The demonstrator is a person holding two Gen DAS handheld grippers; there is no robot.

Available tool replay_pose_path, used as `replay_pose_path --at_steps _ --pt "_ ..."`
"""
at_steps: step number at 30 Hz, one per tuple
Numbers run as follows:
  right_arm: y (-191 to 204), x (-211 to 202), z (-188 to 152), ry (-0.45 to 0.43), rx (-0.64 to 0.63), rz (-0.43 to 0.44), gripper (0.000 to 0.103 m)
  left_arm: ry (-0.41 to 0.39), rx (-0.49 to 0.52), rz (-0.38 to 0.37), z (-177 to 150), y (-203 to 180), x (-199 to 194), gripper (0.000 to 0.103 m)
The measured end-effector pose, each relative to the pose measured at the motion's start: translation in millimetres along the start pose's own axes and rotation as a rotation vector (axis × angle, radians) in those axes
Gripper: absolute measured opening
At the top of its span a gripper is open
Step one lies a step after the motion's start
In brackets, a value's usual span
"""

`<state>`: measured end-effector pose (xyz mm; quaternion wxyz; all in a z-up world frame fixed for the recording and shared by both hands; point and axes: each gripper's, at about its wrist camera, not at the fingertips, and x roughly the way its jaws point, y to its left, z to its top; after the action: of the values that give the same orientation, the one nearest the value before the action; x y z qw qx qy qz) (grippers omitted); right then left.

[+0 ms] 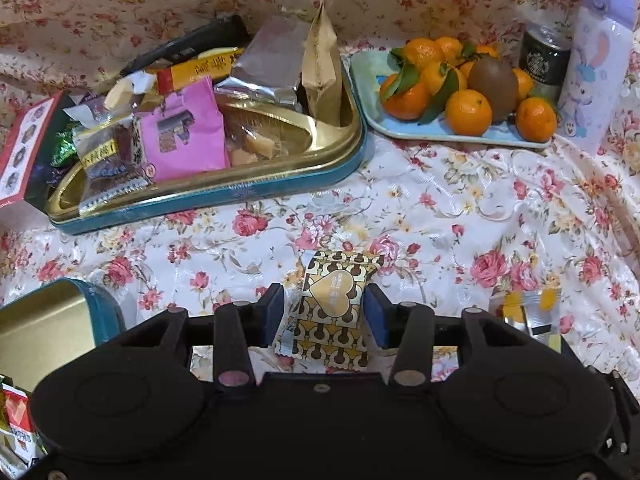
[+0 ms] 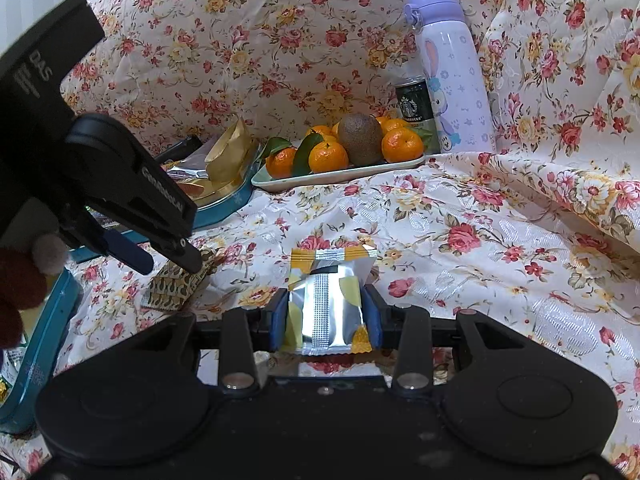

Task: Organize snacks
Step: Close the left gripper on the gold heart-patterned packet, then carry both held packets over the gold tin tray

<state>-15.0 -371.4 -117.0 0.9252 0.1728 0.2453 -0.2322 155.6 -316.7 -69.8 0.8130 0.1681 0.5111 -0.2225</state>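
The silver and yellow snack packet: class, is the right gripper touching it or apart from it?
Touching. In the right wrist view the right gripper has its blue pads pressed against both sides of the silver and yellow snack packet, no gap showing.

You are working in a home, at a surface draped in a shiny floral cloth (image 2: 460,216) that also rises behind like a covered sofa or wall. A pale blue tray (image 1: 408,130) holds mandarins (image 1: 468,112) with their leaves and a kiwi (image 1: 493,80). Beside it stand a child's lilac flask (image 2: 452,76) printed with a cartoon rabbit and a small coffee can (image 2: 414,102). An open gift tin (image 1: 224,196) is heaped with wrapped sweets, the kind of spread set out for guests.
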Motion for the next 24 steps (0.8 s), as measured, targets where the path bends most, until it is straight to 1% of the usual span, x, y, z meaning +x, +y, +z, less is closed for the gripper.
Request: replay_pose_path --at_steps 3,7,10,12,15,17,21,24 --pt "0.0 0.0 -0.2 0.000 0.001 0.000 0.041 0.017 0.003 -0.001 -0.9 0.4 8.9 0.055" --pt "-0.3 -0.2 -0.1 -0.001 0.001 0.000 0.041 -0.007 0.021 0.003 -2.7 -1.3 7.8 0.055" --pt "0.1 -0.2 -0.2 -0.001 -0.001 -0.001 0.041 -0.023 0.040 0.020 -4.2 -3.5 8.0 0.059" --pt "-0.4 -0.2 -0.1 -0.001 0.000 0.000 0.041 -0.040 0.047 0.023 -6.1 -4.2 7.8 0.059" --pt "-0.1 -0.2 -0.2 -0.001 0.000 -0.001 0.041 -0.063 0.029 0.007 -9.0 -1.4 8.1 0.060" --pt "0.1 -0.1 -0.3 -0.002 0.000 0.000 0.041 -0.058 -0.001 -0.002 -8.9 3.1 9.3 0.063" --pt "-0.6 -0.2 0.0 -0.002 0.000 0.000 0.041 -0.038 -0.002 -0.023 -4.3 6.9 10.4 0.062" --pt "-0.7 -0.1 -0.1 -0.004 0.001 0.000 0.041 -0.025 0.004 -0.050 -2.5 8.0 10.1 0.056"
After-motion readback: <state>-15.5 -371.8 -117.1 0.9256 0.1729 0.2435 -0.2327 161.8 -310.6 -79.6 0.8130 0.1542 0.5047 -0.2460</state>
